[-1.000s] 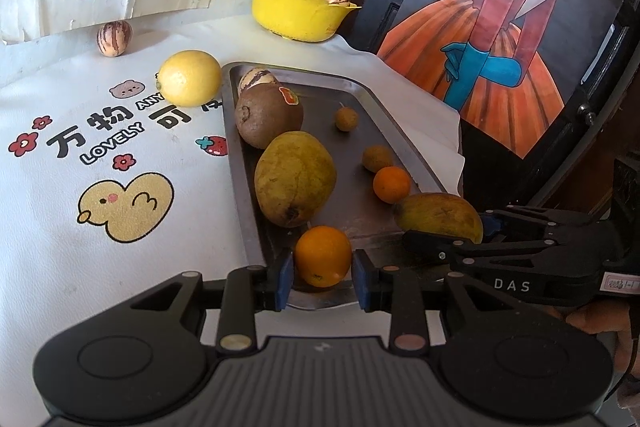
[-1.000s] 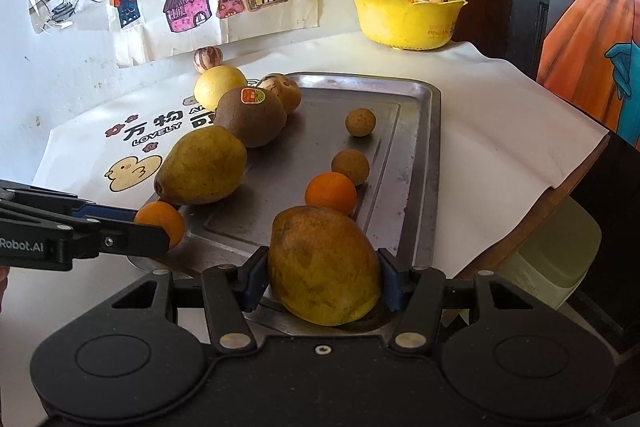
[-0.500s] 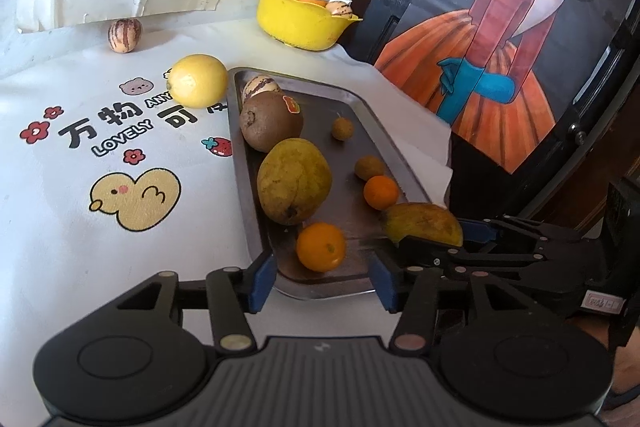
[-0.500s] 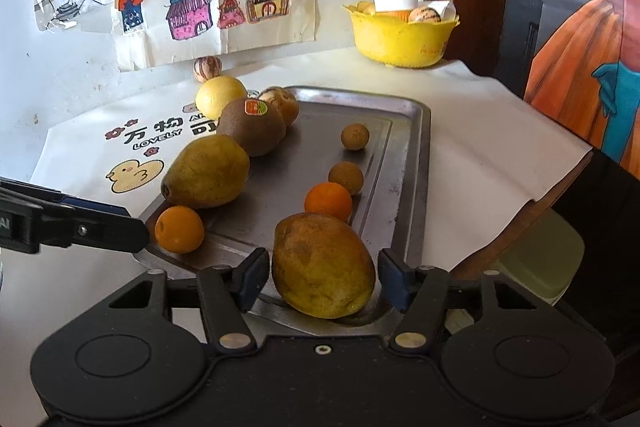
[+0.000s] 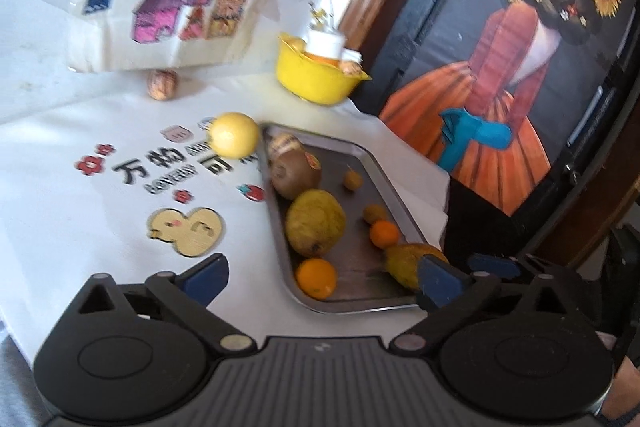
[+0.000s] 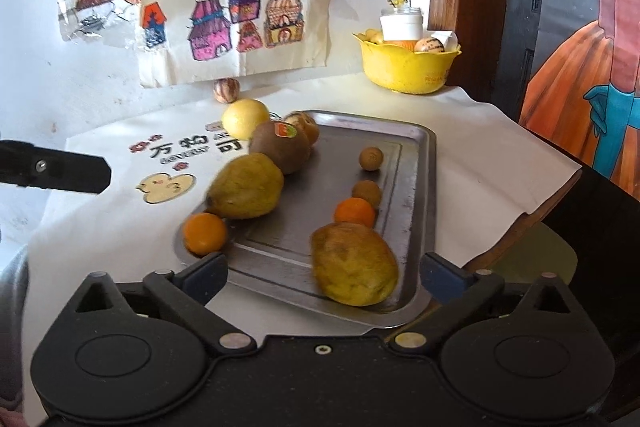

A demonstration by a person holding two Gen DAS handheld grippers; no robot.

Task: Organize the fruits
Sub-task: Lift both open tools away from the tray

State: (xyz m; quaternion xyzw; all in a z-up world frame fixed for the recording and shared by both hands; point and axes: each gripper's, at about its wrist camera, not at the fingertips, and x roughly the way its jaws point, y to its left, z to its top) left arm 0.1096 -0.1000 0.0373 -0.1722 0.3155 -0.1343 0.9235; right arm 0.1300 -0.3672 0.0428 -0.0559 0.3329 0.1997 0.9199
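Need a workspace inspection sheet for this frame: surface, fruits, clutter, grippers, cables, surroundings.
Surface: white printed tablecloth with a metal tray on it.
Job's things: on the tray, two pears, a kiwi, two oranges, two small brown fruits; a lemon off the tray beside it.
Clutter: yellow bowl holding a white jar; a striped fruit by the wall.
Grippers: left gripper and right gripper opening, neither pressing on anything.
Cables: nothing seen.
Surroundings: children's drawings on the wall, a painting at right.
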